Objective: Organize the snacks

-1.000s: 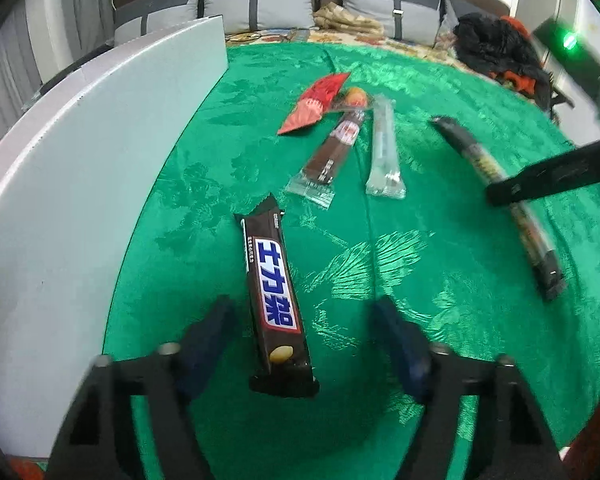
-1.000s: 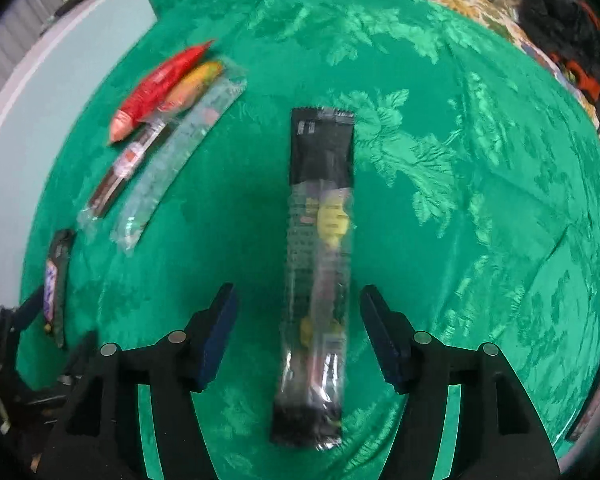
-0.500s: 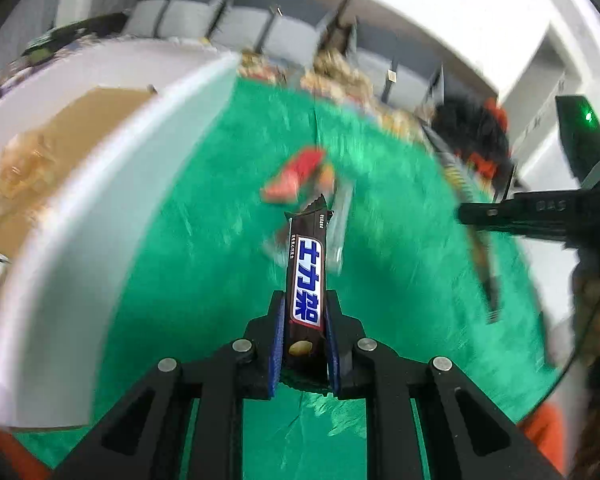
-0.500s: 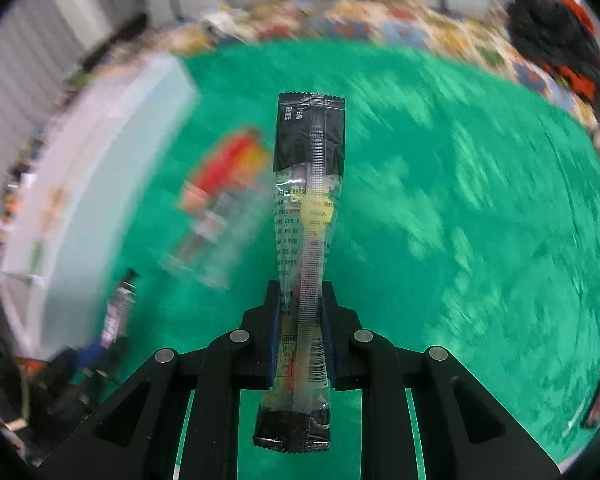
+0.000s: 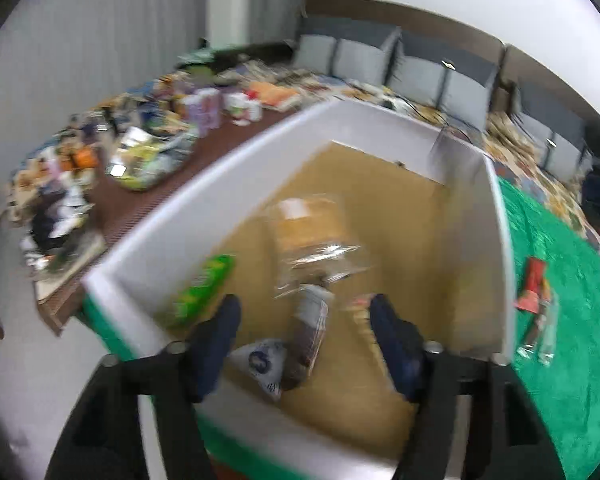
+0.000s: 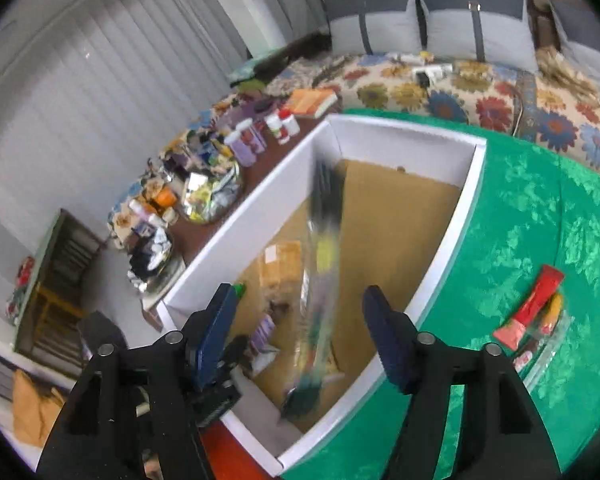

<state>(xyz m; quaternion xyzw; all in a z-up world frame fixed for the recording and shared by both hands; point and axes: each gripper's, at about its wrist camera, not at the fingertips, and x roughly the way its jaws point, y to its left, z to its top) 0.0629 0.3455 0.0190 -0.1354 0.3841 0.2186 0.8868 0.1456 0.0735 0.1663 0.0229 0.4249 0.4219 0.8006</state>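
Both snacks released over box [image 5: 496,216]

Box [image 6: 444,268] on desk [image 6: 540,208], snack packets [image 5: 312,248] inside; more packets [image 6: 532,312] on desk right of box.

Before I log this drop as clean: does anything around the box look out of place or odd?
One thing: a long clear snack pack is a streaky blur over the white box, between the right gripper's open jaws, apparently mid-fall. The left gripper is open too. A few snacks lie outside on the green cloth.
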